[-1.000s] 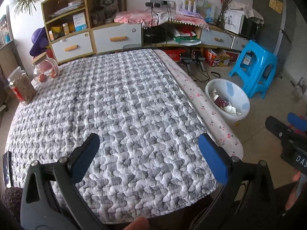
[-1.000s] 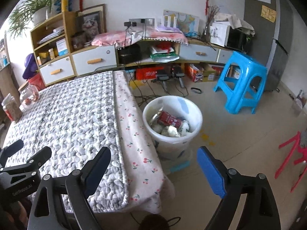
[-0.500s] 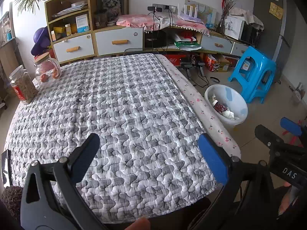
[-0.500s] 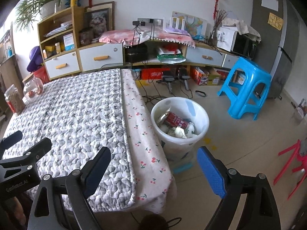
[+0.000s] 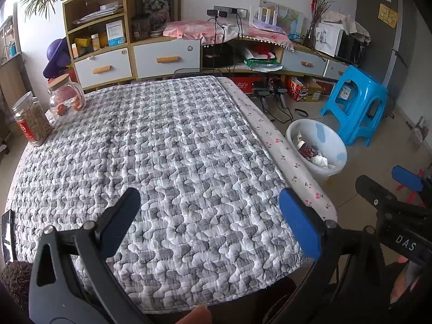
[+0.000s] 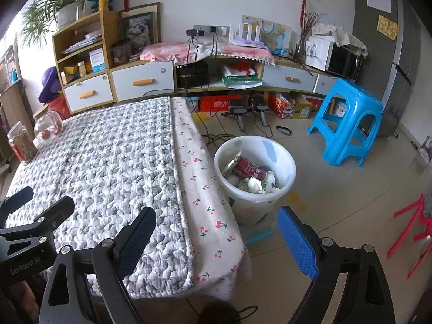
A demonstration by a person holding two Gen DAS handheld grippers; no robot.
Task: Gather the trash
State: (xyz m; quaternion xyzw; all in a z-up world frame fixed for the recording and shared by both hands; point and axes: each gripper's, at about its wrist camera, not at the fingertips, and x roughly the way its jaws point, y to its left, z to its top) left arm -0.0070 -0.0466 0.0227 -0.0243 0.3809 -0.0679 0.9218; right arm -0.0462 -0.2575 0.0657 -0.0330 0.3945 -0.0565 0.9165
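Broadly, a table covered in a grey-and-white quilted cloth (image 5: pixel 172 162), with a cherry-print fabric border (image 6: pixel 197 178) down its right edge, fills most of both views, and no loose trash shows anywhere on it. Beside that border, on the tiled floor, stands the round white plastic bin (image 6: pixel 280 159), already holding the collected trash: a red printed wrapper (image 6: pixel 247 168) and crumpled white paper (image 6: pixel 255 185). At the table's far left corner stand two lidded glass jars (image 5: pixel 66 98), which look like keepers rather than rubbish. The right gripper (image 6: pixel 216 240) hangs with its blue-padded jaws wide and empty, the bin ahead of it and slightly right, so this hand is nearer the bin. The left gripper (image 5: pixel 210 221) hovers over the quilt's near edge, jaws equally wide, holding nothing. The collecting looks finished.
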